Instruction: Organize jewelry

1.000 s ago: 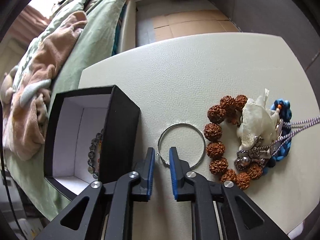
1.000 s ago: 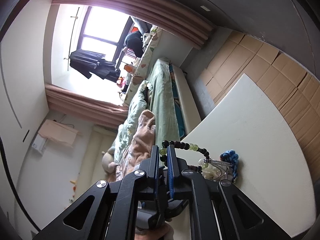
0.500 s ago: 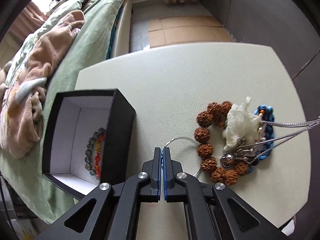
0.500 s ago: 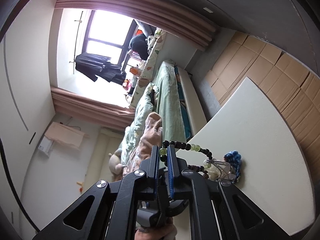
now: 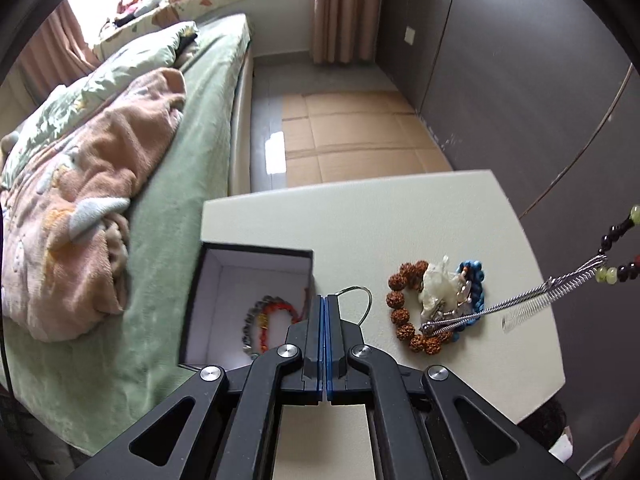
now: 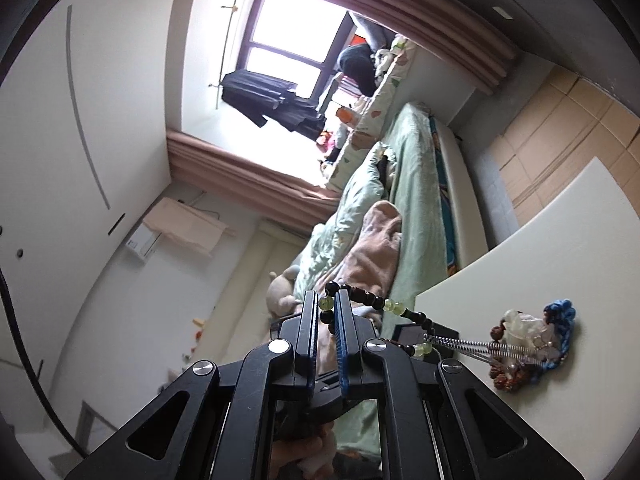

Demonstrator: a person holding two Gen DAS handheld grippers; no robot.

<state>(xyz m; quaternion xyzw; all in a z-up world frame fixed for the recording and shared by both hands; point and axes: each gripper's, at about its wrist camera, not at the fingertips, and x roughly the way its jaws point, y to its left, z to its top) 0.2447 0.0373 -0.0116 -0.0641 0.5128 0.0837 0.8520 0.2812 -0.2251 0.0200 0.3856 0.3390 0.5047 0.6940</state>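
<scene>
My left gripper (image 5: 325,300) is shut on a thin silver hoop (image 5: 356,292), held in the air beside the right wall of the open black box (image 5: 256,254). A multi-coloured bead bracelet (image 5: 264,320) lies inside the box. On the white table (image 5: 400,220) a pile holds a brown seed bracelet (image 5: 400,316), a white piece (image 5: 436,284) and a blue bead bracelet (image 5: 476,280). My right gripper (image 6: 328,300) is shut on a black-and-green bead string (image 6: 376,302). A silver chain (image 6: 480,346) snagged on the string runs taut down to the pile (image 6: 532,344).
A bed (image 5: 160,160) with green covers and a pink blanket (image 5: 92,184) borders the table's left side. Cardboard sheets (image 5: 352,140) cover the floor beyond the table, and a dark wall (image 5: 520,100) stands to the right. The table's near right corner drops off.
The left jaws shut on the silver hoop and lifted it off the table toward the box. The right gripper rose with the bead string, drawing the chain taut.
</scene>
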